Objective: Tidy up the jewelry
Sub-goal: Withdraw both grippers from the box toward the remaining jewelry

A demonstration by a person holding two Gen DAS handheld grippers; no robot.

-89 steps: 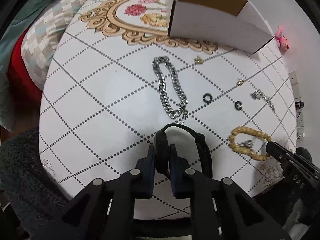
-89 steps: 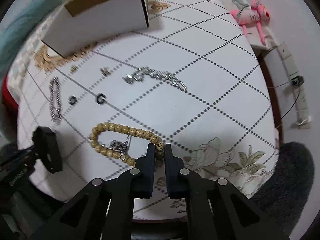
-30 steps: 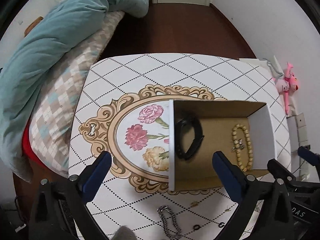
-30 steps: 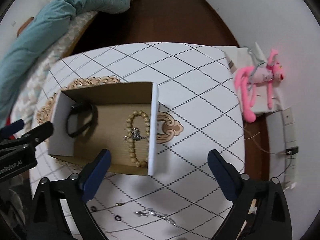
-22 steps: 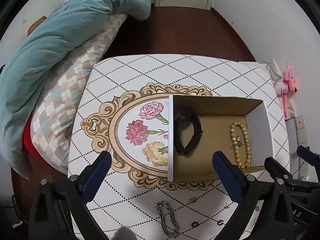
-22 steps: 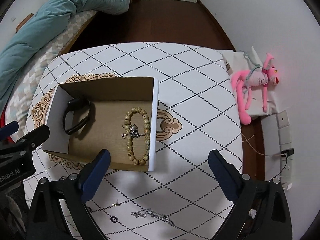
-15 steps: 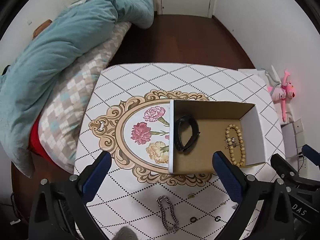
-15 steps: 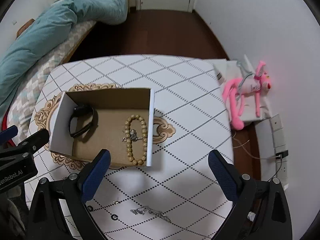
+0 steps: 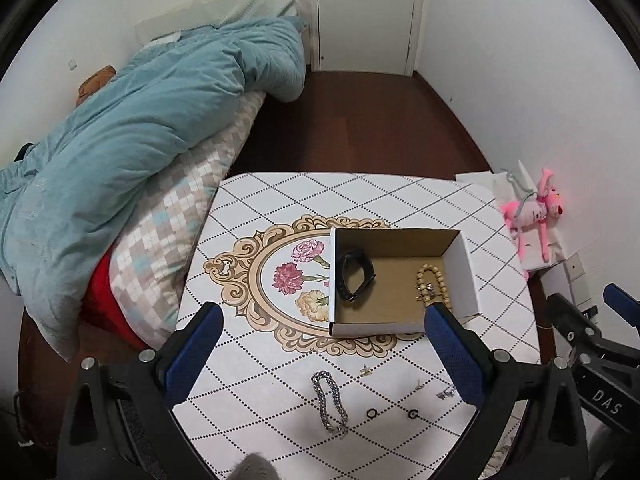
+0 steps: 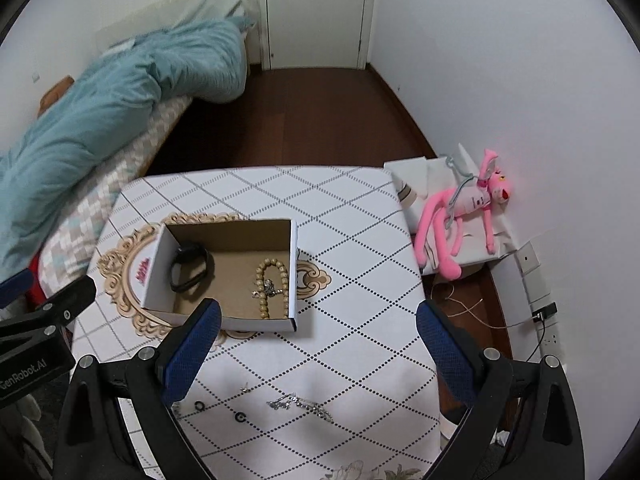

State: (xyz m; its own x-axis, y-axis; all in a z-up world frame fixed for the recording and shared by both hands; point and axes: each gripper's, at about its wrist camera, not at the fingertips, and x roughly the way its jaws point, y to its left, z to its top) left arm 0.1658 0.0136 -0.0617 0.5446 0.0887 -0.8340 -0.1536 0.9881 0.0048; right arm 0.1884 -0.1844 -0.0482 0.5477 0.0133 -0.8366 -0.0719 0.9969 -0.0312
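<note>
The silver chain (image 9: 330, 402) lies on the surface (image 9: 248, 408) directly below and between the spread fingers of the left hand-held gripper (image 9: 320, 352), its long axis running along the reach. Nearer than the box (image 9: 374, 326), it suits this empty left one; the right hand-held gripper (image 10: 316, 344), also spread and empty, hangs above the necklace (image 10: 301, 403).

- One cardboard box (image 9: 404, 326)
- One black band (image 9: 354, 278) and one beaded bracelet (image 9: 432, 284) inside it
- One silver chain bracelet (image 9: 330, 408)
- Two black rings (image 9: 372, 413)
- One silver necklace (image 10: 300, 405)
- One pink plush toy (image 10: 464, 216)
</note>
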